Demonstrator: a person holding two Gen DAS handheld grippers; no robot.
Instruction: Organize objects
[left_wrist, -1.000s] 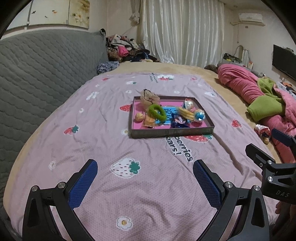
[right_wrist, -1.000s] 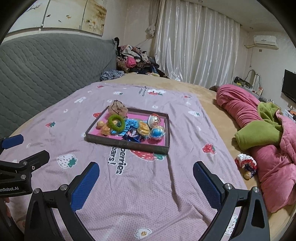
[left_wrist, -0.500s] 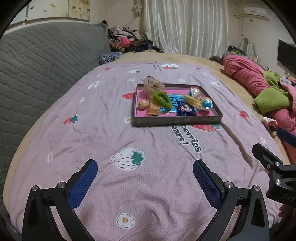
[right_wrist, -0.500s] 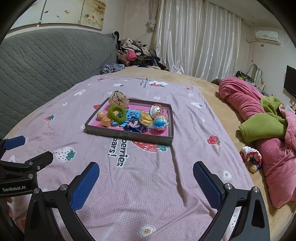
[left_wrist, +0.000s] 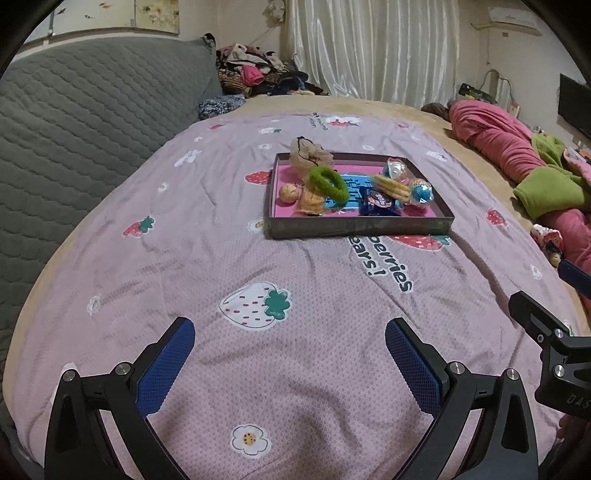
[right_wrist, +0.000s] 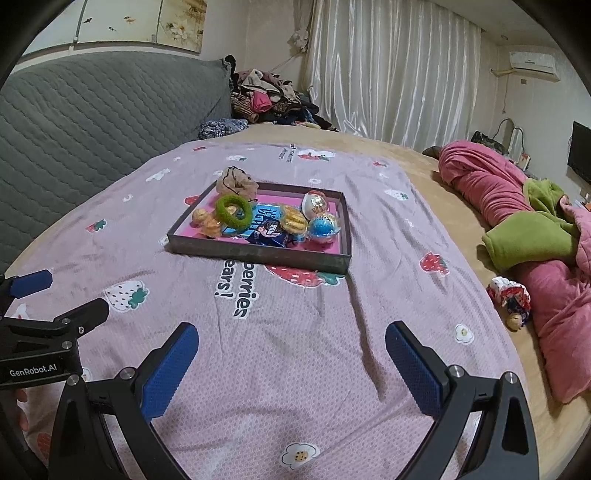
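Both the left tongs (left_wrist: 290, 354) and the right tongs (right_wrist: 291, 356) were wide apart and held nothing above the bed (left_wrist: 314, 369). The tray (left_wrist: 360, 225) lay further ahead on the pink sheet, with the green hair ring (left_wrist: 328, 183) inside it.

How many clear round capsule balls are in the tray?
2. Both sit at the right end of the tray: a blue-filled capsule toward the front, and a white-and-red capsule just behind it. Others could be hidden under the pile.
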